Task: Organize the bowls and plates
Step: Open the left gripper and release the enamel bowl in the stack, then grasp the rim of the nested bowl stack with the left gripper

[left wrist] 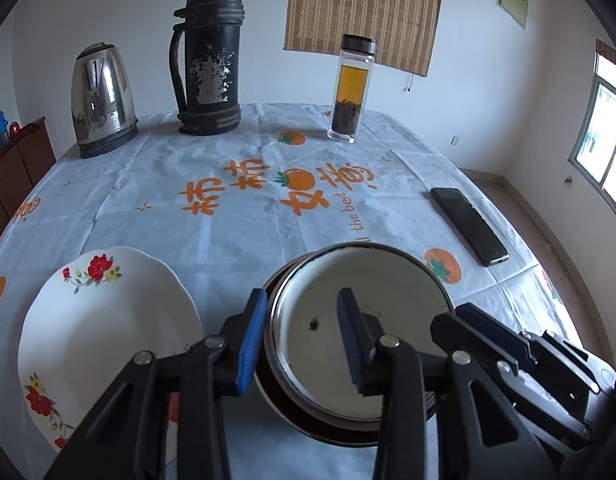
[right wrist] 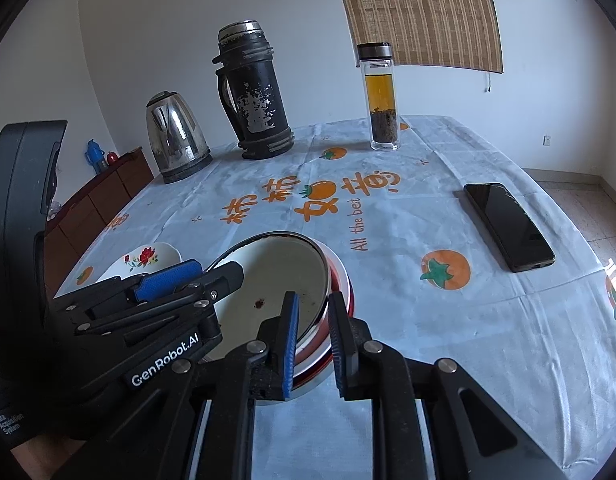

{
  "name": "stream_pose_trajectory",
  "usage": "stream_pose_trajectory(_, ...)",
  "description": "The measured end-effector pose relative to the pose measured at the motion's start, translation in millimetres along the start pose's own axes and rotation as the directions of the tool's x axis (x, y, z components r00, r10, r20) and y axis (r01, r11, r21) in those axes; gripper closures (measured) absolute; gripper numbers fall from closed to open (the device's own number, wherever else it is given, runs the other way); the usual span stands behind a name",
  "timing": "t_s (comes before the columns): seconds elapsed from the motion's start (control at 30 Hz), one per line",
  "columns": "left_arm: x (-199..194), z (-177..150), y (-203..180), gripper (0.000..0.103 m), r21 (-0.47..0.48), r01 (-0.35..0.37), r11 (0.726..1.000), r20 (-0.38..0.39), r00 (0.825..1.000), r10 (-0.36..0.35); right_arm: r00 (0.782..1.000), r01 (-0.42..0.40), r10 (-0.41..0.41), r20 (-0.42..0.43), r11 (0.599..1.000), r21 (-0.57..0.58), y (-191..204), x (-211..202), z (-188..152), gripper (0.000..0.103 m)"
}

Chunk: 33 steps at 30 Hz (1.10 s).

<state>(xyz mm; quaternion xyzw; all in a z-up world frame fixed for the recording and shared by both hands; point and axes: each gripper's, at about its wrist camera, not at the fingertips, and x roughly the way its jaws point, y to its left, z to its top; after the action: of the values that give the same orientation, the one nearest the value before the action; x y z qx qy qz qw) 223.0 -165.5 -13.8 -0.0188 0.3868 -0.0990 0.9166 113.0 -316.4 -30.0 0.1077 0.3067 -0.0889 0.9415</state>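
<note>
An enamel bowl point(left wrist: 327, 320) with a pale inside and a red and white outside point(right wrist: 341, 280) is at the near middle of the table, tilted. My left gripper point(left wrist: 302, 340) straddles its left rim, one blue pad outside, one inside, with a gap to the rim on both sides. My right gripper point(right wrist: 313, 344) is shut on the bowl's right rim. A white plate with red flowers point(left wrist: 108, 340) lies to the left of the bowl; its far edge shows in the right wrist view point(right wrist: 148, 258).
At the table's far side stand a steel kettle point(left wrist: 102, 100), a worn black thermos point(left wrist: 210, 56) and a glass tea bottle point(left wrist: 349, 88). A black phone point(left wrist: 469, 226) lies at the right. A wooden cabinet point(left wrist: 16, 168) stands beyond the left edge.
</note>
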Motion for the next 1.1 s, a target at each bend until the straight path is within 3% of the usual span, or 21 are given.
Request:
stream_pose_trajectory(0.27,1,1,1,0.066,-0.008,-0.004,1.0,-0.002,1.0,0.004,1.0,0.014,-0.014,0.002,1.0,0.001,-3,0,0,0.076)
stream_pose_trajectory(0.47,-1,1,6,0.052,-0.028,-0.004,1.0,0.015,1.0,0.005,1.0,0.017,-0.017,0.011,1.0,-0.002,-1,-3,-1,0.076)
stream_pose_trajectory(0.53,-4,2,9,0.047,-0.044,-0.002,0.999,0.028,1.0,0.003,1.0,0.02,-0.019,0.018,1.0,-0.01,0,-7,-1,0.071)
stream_pose_trajectory(0.7,-10,3,17,0.037,-0.066,-0.001,0.998,0.049,0.999,0.004,0.998,0.025,-0.025,0.054,1.0,-0.007,-3,-18,-1,0.045)
stream_pose_trajectory(1.1,-1,-6,22,0.037,-0.076,0.062,0.995,-0.016,0.998,-0.063,0.999,0.025,-0.026,0.033,0.999,0.034,-12,-12,-6,0.045)
